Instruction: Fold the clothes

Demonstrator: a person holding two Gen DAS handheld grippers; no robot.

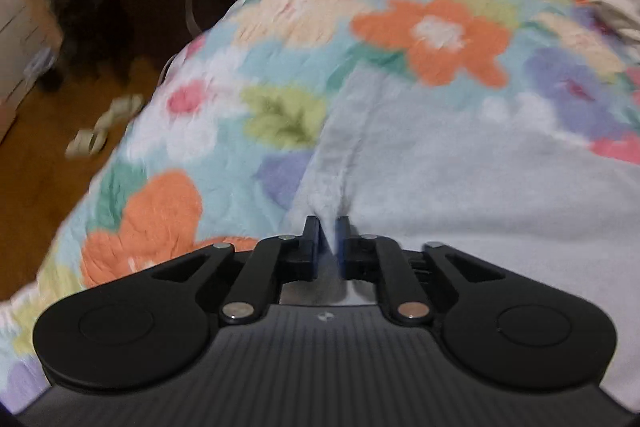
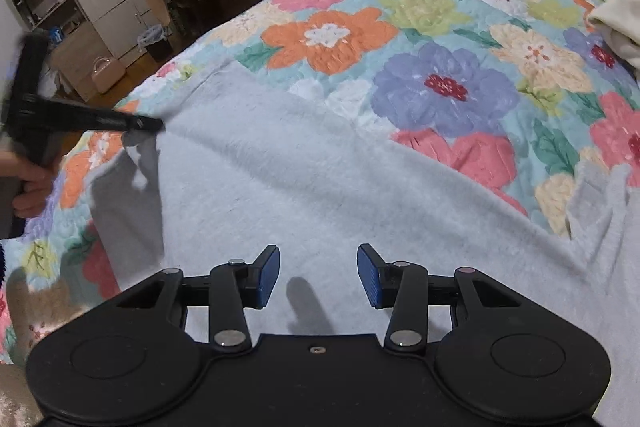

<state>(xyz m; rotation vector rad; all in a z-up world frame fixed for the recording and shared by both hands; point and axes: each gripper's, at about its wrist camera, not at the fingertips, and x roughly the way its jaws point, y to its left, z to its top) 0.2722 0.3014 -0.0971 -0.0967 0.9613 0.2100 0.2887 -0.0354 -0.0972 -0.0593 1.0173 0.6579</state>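
The pale grey garment [image 2: 304, 179] lies spread on the bed's floral quilt [image 2: 460, 39], filling the lower half of the right wrist view. It looks like soft, fleecy cloth: light, limp, likely to sag and drag rather than hold a shape, and not fragile or slippery.

The left tool [image 1: 328, 235] is clenched on a pinch of the garment's edge, the cloth puckering into a ridge that runs toward 12 o'clock from its tips. In the right wrist view that same tool [image 2: 150, 125] sits at about 10 o'clock, at the garment's far left corner. The right tool [image 2: 318, 275] is released, its blue pads spread wide above the cloth, gripping nothing.

A matching hold for the right tool would probably be the garment's edge at 3 o'clock, where the cloth bunches.

Open quilt toward 12 and 1 o'clock gives room to carry a fold. The bed's left edge drops to the floor at 9 o'clock, and other cloth [image 2: 620, 27] is piled at 2 o'clock.
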